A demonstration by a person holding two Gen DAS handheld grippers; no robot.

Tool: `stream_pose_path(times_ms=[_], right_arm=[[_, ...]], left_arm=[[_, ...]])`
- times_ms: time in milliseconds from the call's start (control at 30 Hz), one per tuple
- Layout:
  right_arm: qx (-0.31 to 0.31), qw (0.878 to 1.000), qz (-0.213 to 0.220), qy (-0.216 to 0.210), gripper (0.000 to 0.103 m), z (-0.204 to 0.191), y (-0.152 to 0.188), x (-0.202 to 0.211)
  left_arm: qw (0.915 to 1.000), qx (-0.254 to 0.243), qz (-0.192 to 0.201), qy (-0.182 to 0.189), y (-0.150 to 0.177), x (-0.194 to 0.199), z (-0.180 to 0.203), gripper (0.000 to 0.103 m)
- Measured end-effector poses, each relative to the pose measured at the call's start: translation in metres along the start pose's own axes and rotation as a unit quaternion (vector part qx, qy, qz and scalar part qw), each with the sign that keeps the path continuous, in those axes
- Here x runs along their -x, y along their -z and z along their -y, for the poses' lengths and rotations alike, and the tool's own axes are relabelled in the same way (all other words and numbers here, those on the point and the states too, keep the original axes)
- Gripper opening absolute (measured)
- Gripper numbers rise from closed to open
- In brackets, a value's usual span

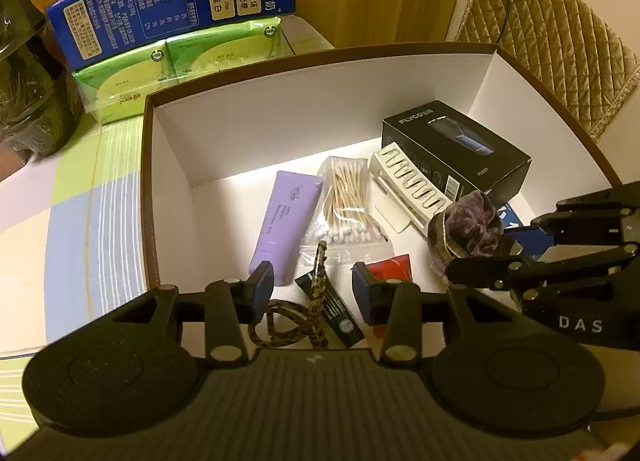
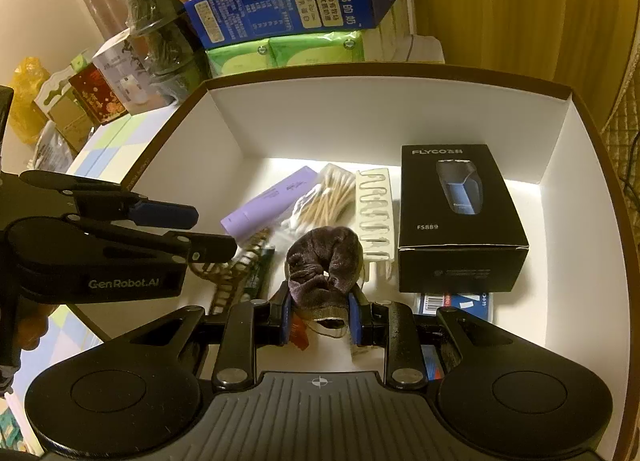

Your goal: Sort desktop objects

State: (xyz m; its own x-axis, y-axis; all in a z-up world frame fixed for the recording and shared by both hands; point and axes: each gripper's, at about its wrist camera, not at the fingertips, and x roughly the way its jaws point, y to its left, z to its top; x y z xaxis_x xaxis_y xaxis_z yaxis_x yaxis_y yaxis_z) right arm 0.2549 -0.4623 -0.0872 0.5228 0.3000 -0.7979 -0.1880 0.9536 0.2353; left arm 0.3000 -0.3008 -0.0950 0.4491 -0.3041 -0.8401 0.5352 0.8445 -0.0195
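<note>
Purple scrunchie sitting pinched between the right gripper pads, jaws closing tight on its lower end, inside the white box near its middle. Left gripper hovering over the box's near left, jaws partly apart, pressing nothing; leopard hair tie lying beneath them. Purple tube, cotton swabs, white hair clip, black shaver box lying behind
</note>
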Motion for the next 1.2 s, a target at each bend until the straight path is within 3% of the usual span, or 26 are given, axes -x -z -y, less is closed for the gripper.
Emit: stream_pose_path(times_ms=[133,267,333,367,400,567,700,833,1200], right_arm=[[0.0,1.0,0.0,0.002,0.024,-0.001,0.0,0.0],[0.002,1.0,0.009,0.001,0.025,-0.003,0.001,0.002],[0.006,1.0,0.017,-0.003,0.046,-0.005,0.001,0.003],[0.005,1.0,0.028,0.003,0.071,-0.006,0.002,0.005],[0.005,0.999,0.039,0.012,0.082,-0.007,0.003,0.007],[0.007,0.998,0.056,0.003,0.089,-0.01,0.005,0.015],[0.007,0.998,0.07,-0.002,0.1,-0.016,0.012,0.027],[0.003,0.997,0.083,-0.006,0.101,-0.021,0.021,0.042],[-0.003,0.991,0.119,0.056,0.101,-0.04,0.047,0.082]], left_arm=[[1.0,0.001,0.003,0.003,0.001,0.004,0.001,0.043],[0.9999,0.0,0.011,-0.005,0.001,0.009,0.003,0.057],[0.9998,0.001,0.016,-0.01,0.001,0.013,0.002,0.058],[0.9998,0.005,0.018,-0.011,0.001,0.015,0.001,0.06],[0.9997,0.009,0.02,-0.012,0.001,0.017,-0.001,0.062],[0.9986,0.025,0.039,-0.026,0.004,0.034,-0.009,0.077],[0.9973,0.05,0.051,-0.017,0.011,0.053,-0.017,0.08],[0.9948,0.061,0.073,-0.035,0.021,0.077,-0.015,0.093],[0.9883,0.072,0.115,-0.07,0.053,0.134,-0.013,0.101]])
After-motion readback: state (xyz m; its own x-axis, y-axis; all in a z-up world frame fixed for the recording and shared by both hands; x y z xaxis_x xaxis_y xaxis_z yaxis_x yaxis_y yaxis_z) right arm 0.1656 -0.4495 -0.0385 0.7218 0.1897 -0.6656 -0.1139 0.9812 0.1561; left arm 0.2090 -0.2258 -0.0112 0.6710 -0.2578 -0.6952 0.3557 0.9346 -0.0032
